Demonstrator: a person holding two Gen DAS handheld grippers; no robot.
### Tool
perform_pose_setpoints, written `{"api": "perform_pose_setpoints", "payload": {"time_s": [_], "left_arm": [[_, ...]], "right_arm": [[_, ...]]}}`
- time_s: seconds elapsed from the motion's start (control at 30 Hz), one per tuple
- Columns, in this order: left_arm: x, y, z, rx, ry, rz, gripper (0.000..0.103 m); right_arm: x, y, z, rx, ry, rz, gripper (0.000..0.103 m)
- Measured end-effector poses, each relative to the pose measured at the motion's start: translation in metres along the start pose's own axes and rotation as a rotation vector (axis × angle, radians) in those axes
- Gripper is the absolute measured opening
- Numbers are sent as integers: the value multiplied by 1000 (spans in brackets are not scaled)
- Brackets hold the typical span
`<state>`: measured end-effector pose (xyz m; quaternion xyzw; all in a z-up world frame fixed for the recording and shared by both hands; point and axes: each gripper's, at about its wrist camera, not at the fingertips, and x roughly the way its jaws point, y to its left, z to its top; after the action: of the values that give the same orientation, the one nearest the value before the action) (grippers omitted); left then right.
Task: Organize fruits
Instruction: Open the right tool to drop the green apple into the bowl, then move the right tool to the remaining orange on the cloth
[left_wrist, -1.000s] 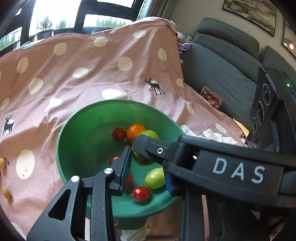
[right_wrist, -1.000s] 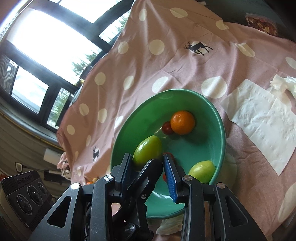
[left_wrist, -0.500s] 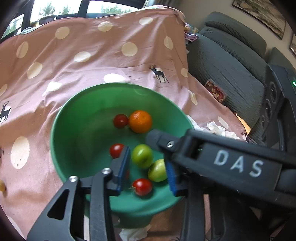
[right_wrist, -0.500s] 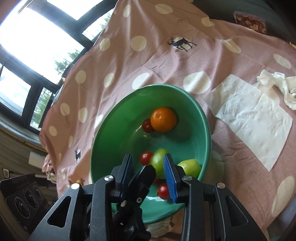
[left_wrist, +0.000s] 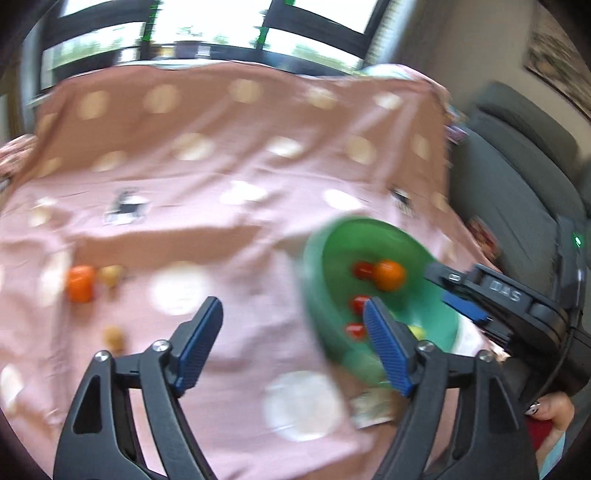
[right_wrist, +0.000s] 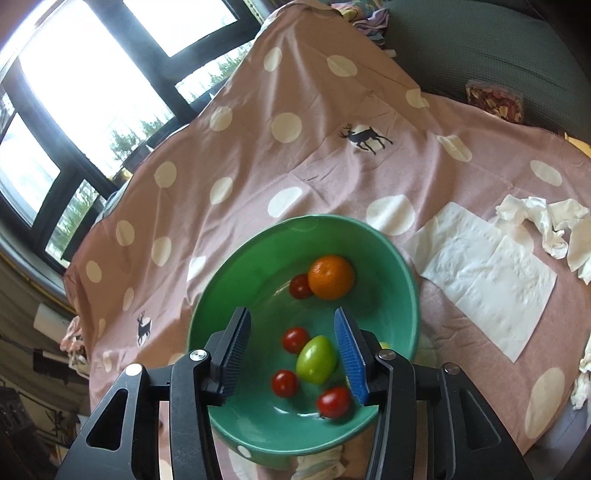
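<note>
On the pink cloth (left_wrist: 229, 332) at the far left lies an orange fruit (left_wrist: 79, 283). The left gripper (left_wrist: 293, 345) is opening wide over bare cloth, with nothing in it. To the right stands the green bowl (right_wrist: 236, 280). The right gripper (right_wrist: 291, 352) is opening above the bowl, over a green fruit (right_wrist: 316, 360) and red tomatoes (right_wrist: 295, 339), but not touching them.

left tongs (left_wrist: 291, 345) opening, right tongs (right_wrist: 291, 350) opening, both empty

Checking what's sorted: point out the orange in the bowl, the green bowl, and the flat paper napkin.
orange (right_wrist: 331, 277): right wrist view, middle of its peel.
green bowl (right_wrist: 236, 421): right wrist view, bare inner wall at lower left.
flat paper napkin (right_wrist: 487, 275): right wrist view, centre of the sheet.
</note>
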<state>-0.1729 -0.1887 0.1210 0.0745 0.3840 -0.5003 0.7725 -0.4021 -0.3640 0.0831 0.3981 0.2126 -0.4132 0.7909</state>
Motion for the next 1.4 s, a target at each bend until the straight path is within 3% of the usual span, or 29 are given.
{"api": "perform_pose_setpoints", "payload": {"time_s": [0.07, 0.2, 0.4, 0.63, 0.9, 1.13, 1.4], "left_arm": [[-10, 21, -3, -27, -15, 58, 84], [-20, 70, -16, -136, -4, 148, 86], [-21, 116, -28, -248, 1, 184, 86], [-27, 152, -31, -361, -8, 208, 86], [-41, 174, -34, -402, -49, 214, 86], [-43, 183, -35, -431, -56, 186, 86], [-45, 203, -37, -508, -46, 165, 86]], "right_arm": [[4, 10, -2, -29, 8, 6, 55], [11, 30, -9, -88, 35, 13, 56], [13, 57, -20, -188, 32, 17, 60], [20, 85, -36, -307, 43, 20, 62], [25, 109, -54, -402, 60, 26, 62], [27, 130, -66, -458, 84, 75, 62], [37, 163, -90, -573, 100, 58, 62]]}}
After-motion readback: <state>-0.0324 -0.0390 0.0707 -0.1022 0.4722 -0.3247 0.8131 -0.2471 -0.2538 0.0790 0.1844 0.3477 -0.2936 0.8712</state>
